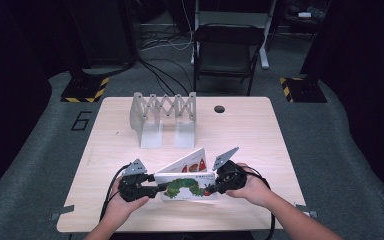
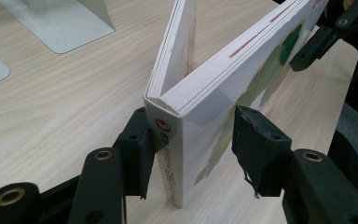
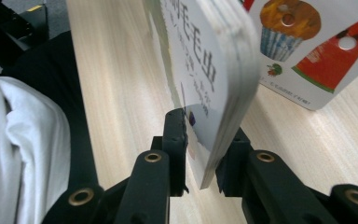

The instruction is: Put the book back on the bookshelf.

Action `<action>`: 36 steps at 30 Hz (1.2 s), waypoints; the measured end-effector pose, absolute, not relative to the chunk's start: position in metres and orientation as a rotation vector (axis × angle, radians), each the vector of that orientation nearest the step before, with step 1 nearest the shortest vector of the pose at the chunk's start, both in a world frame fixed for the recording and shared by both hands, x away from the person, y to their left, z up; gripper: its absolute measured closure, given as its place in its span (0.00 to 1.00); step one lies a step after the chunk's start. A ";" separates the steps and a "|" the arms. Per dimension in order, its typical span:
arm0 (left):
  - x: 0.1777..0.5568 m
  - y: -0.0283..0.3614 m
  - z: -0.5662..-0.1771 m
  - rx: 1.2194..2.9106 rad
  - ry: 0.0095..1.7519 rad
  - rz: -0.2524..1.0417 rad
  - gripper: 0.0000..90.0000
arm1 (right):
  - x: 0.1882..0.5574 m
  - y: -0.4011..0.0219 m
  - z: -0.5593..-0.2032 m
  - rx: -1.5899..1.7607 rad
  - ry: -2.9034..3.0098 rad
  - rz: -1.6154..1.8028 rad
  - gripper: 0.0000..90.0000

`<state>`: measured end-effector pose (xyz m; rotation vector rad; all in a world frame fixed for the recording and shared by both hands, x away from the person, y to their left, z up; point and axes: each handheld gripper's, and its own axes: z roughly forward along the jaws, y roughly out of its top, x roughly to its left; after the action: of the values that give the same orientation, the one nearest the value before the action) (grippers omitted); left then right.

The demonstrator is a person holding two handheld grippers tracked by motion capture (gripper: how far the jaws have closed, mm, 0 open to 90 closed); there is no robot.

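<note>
Fingers [image 1: 151, 190] of the left gripper [image 1: 156, 190] are reaching in at the spine end of the picture book [image 1: 190, 186] in the high view, while the right gripper [image 1: 215, 187] is holding its opposite end. The book is standing on its bottom edge near the front edge of the tabletop [image 1: 260, 135], its back leaf swinging open in a V. A folding book rack [image 1: 163, 112] is waiting toward the back edge. By the look of it, the person is steadying the book before shelving it. The next move is likely calling for pressing the leaves together, a firm hold at both ends, and a level carry to the rack.

In the left gripper view, the left gripper [image 2: 189, 149] is straddling the spine. One of its fingers [image 2: 137, 149] is lying against the back side. Whether the other is pressing on the front cover or sitting just beside it is hard to tell. The right gripper [image 2: 326, 37] is showing farther off, and the rack's base [image 2: 60, 23] is being cut off at the top edge.

In the right gripper view, the right gripper [image 3: 205, 149] is biting with both fingers [image 3: 175, 135] clamped on the free edge of the book's [image 3: 205, 56] front block. The cover print is blurring, and the open leaf [image 3: 307, 46] is running out of frame.
</note>
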<state>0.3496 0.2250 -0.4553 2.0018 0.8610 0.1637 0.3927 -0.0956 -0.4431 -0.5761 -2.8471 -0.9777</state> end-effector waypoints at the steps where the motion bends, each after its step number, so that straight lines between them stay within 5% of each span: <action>1: 0.350 0.226 -0.455 2.007 0.842 0.172 0.55 | 0.392 -0.095 -0.444 -0.595 -2.850 -0.990 0.84; 36: 0.348 0.211 -0.444 2.055 0.748 0.149 0.50 | 0.399 -0.095 -0.453 -0.745 -2.954 -0.996 0.63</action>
<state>0.3481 0.2112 -0.4440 2.0555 0.7478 0.1494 0.3991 -0.0954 -0.4533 -0.7454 -2.9544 -0.9959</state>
